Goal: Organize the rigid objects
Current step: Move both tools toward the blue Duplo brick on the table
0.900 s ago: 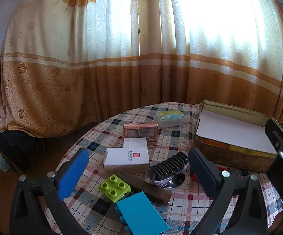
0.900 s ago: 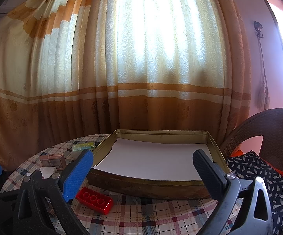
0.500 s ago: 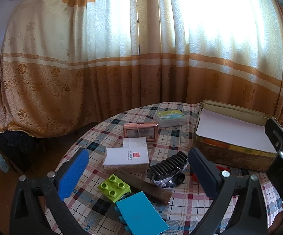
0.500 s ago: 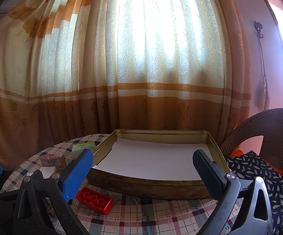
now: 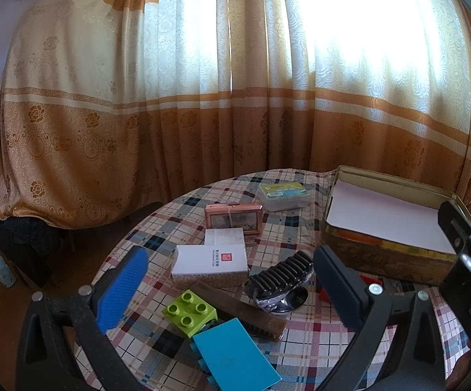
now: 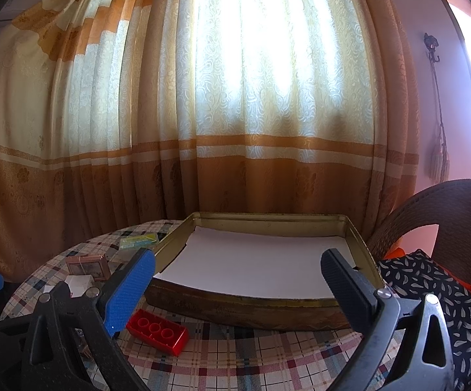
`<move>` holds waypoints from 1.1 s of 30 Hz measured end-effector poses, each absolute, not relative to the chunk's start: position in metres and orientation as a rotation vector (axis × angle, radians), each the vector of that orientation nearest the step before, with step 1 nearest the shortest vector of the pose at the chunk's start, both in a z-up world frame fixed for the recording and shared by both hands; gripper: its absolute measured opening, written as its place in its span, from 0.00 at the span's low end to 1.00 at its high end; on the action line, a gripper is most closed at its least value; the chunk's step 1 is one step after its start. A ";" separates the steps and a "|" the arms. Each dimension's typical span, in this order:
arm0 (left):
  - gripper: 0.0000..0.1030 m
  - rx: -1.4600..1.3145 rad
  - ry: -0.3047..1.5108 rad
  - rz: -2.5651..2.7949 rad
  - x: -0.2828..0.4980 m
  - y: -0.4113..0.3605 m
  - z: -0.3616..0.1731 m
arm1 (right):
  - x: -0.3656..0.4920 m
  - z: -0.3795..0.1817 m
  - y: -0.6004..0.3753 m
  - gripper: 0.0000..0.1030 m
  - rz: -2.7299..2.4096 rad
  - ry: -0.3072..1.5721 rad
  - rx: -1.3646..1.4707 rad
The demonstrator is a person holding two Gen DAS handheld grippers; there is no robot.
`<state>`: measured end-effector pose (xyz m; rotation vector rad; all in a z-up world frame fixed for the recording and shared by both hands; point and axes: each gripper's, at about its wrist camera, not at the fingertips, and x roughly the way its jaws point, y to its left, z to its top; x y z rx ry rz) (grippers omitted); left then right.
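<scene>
On the plaid round table lie a green brick [image 5: 190, 312], a blue flat block [image 5: 235, 355], a brown bar [image 5: 242, 309], a black comb clip [image 5: 281, 277], a white box [image 5: 211, 260], a pink framed box [image 5: 234, 216] and a clear green-labelled case [image 5: 282, 194]. A gold tin tray [image 6: 261, 309] lined with white paper stands at the right. A red brick [image 6: 157, 330] lies before it. My left gripper [image 5: 229, 288] is open and empty above the objects. My right gripper [image 6: 235, 288] is open and empty in front of the tray.
Orange and cream curtains hang right behind the table. A wicker chair [image 6: 447, 215] with a patterned cushion [image 6: 437, 293] stands at the right. The table edge [image 5: 131, 228] drops to the floor on the left.
</scene>
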<state>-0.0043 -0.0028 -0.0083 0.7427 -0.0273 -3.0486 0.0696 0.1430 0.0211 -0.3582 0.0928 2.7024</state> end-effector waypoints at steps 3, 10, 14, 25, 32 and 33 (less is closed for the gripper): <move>1.00 0.742 -0.023 -3.049 -0.004 -0.004 -0.008 | 0.069 0.021 0.143 1.00 2.705 0.095 -0.367; 1.00 0.774 -0.023 -3.048 -0.004 -0.005 -0.006 | 0.062 0.020 0.142 1.00 2.749 0.090 -0.422; 1.00 0.833 -0.014 -3.050 -0.005 -0.011 -0.008 | 0.057 0.018 0.143 1.00 2.775 0.108 -0.471; 1.00 0.931 -0.037 -2.949 -0.006 -0.083 -0.006 | 0.052 0.011 0.128 0.95 2.914 0.096 -0.660; 1.00 0.970 -0.024 -2.930 -0.011 -0.114 -0.006 | 0.036 -0.012 0.093 0.69 3.061 0.156 -1.094; 1.00 0.974 -0.038 -2.934 -0.010 -0.114 -0.007 | 0.036 -0.013 0.086 0.68 3.086 0.142 -1.117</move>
